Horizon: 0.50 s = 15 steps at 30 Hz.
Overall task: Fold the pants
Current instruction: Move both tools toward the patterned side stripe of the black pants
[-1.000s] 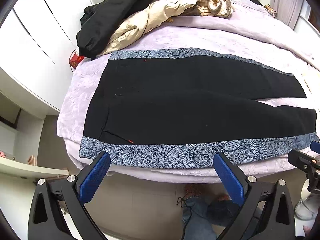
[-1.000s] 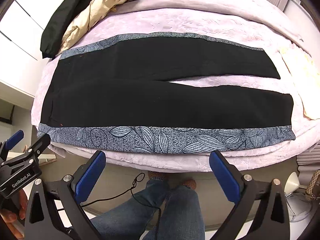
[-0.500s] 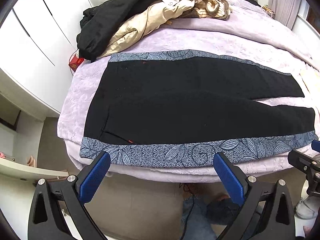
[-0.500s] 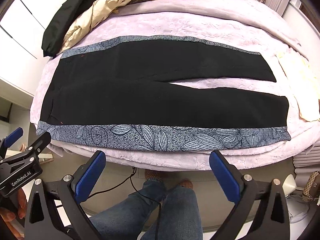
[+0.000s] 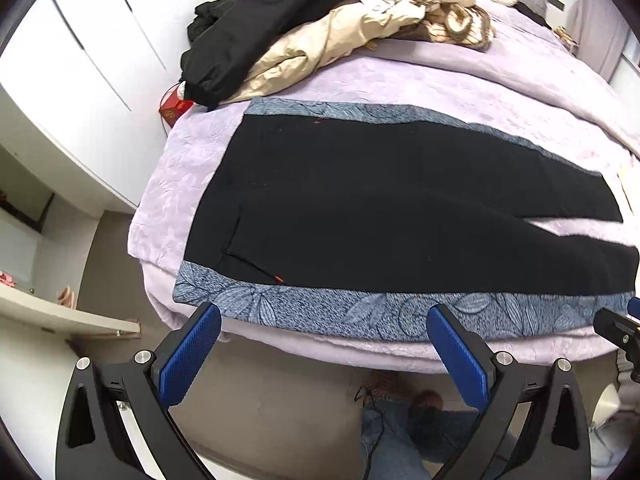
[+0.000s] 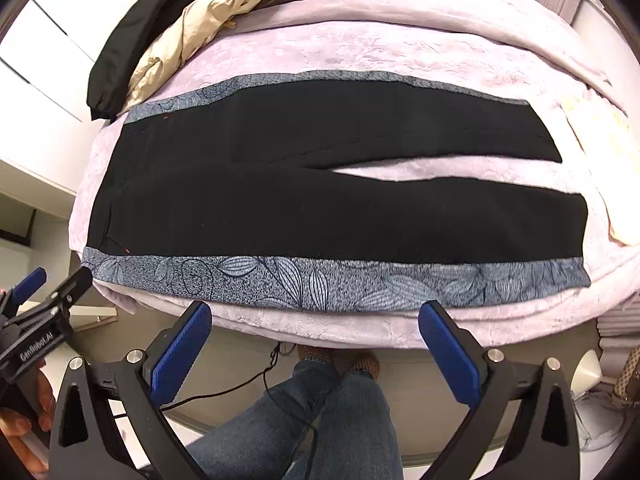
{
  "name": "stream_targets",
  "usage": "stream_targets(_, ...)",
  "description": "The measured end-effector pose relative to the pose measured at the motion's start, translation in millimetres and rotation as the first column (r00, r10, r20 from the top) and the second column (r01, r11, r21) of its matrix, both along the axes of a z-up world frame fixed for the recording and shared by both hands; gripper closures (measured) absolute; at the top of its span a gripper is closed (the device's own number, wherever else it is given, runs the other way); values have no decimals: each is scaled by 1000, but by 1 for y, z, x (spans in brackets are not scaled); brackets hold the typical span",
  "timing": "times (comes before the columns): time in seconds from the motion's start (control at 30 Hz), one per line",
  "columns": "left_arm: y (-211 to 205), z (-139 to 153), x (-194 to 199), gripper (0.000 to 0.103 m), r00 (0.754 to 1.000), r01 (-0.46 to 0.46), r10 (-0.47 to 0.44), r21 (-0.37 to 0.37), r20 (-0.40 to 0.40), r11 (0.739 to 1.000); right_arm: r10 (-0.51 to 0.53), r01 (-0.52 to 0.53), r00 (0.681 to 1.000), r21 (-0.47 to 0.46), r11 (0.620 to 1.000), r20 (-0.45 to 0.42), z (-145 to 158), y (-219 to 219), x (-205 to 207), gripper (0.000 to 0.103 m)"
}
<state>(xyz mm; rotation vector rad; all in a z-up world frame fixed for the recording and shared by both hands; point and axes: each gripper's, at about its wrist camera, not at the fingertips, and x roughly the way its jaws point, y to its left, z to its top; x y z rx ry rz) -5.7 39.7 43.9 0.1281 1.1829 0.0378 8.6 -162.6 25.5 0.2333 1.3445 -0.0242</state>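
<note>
A bed covered by a pale lilac embossed blanket [image 6: 360, 46] carries flat black pants with blue leaf-print side bands [image 6: 320, 208], plus a heap of black and beige coats [image 5: 288, 36].

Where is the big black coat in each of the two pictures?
Left wrist view: the black coat lies at the upper left, on the far side of the bed, overlapping the beige jacket.
Right wrist view: the black coat runs along the upper left edge, again beside the beige jacket.
Shared landmark: the pants, black with leafy blue-grey side bands, spread flat in front of the coat in both views.
</note>
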Motion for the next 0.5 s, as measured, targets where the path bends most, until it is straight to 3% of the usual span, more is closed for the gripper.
stream_targets(0.2,10,8,7,0,997,-79,79,0,1,997,24,-24,1000,34,999,7,-2,-17,14,0)
stream_targets(0.5,-1,17,1,0,993,-116,116,56,6,992,65,-65,998,59,996,3,-9,-34,22,0)
